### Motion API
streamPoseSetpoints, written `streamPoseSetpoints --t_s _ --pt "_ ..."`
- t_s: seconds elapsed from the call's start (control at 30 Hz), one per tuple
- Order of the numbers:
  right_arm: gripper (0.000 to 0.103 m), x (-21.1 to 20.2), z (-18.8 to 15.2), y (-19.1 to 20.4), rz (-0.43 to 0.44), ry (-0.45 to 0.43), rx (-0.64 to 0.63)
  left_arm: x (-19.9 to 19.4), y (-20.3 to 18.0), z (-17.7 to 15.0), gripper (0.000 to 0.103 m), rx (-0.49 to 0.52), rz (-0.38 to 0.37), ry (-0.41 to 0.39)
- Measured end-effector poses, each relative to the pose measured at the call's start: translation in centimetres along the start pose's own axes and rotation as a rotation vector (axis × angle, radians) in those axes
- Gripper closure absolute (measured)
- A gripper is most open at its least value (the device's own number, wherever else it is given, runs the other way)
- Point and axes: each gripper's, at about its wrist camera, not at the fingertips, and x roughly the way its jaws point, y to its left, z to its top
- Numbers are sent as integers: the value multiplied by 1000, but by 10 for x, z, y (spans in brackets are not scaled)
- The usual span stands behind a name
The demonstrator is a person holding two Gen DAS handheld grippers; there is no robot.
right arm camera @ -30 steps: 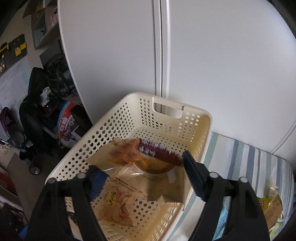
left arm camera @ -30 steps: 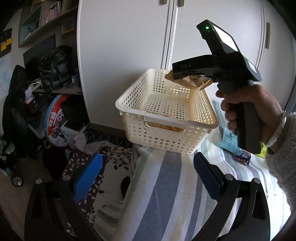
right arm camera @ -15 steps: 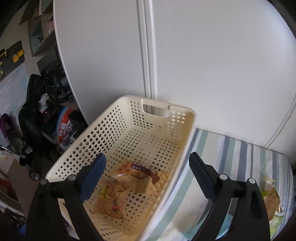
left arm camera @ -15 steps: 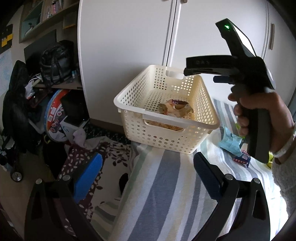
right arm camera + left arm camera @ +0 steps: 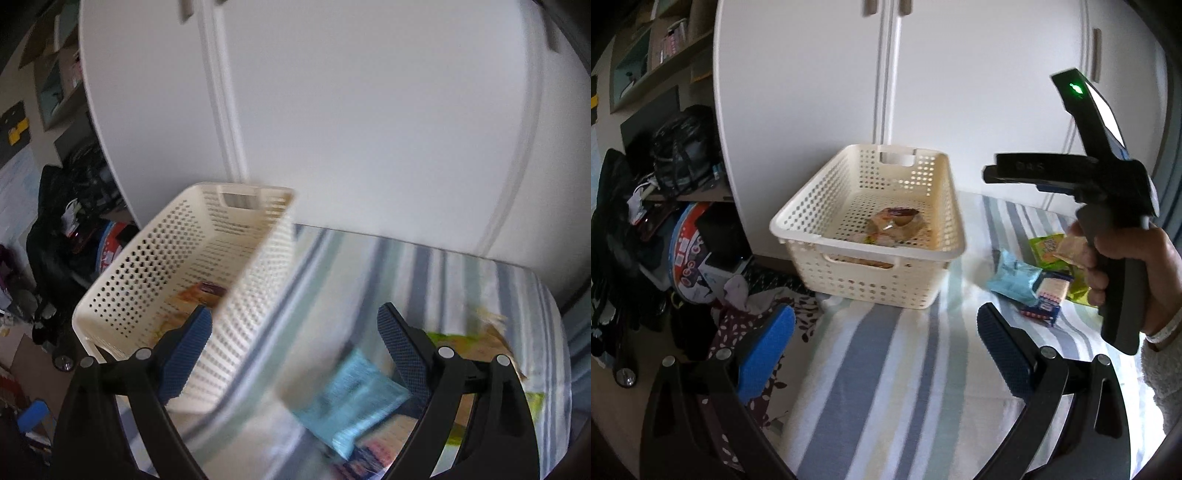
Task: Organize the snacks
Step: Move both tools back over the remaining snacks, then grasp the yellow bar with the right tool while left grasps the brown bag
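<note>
1. The basket (image 5: pixel 886 236) was cream, perforated plastic with handle slots, and stood upright on the striped cover near its left edge.
2. A clear packet (image 5: pixel 895 227) with a dark label lay on the basket floor, on top of another snack that was mostly hidden.
3. A light blue packet (image 5: pixel 1014 282) lay flat on the cover, right of the basket and apart from it.
4. A small blue box (image 5: pixel 1047 297) touched the blue packet's right end.
5. A green packet (image 5: pixel 1047 249) lay just behind them, under a tan one (image 5: pixel 1071 247).
</note>
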Motion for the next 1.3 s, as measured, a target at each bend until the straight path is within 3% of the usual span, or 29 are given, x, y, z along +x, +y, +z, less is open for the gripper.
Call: streamPoseSetpoints --t_s 0.27,0.5,0.73,1.03,1.17,1.3 --pt "10 -51 -46 -73 -80 -1 41 -16 -34 4 3 57 -41 -19" --pt "9 -86 -117 -161 -234 86 134 -29 -66 -1 3 87 -87 -16" --pt "9 -98 -160 -223 -301 156 246 -49 -96 -10 3 136 -114 -24" --pt "10 -65 -171 -225 -258 237 301 -80 -94 -20 3 147 -109 -49" --pt "14 -49 -170 -219 -291 278 274 -88 -81 -26 3 129 -105 -52" --pt "28 -43 -170 -216 -338 304 271 -95 -64 -29 3 102 -100 -63"
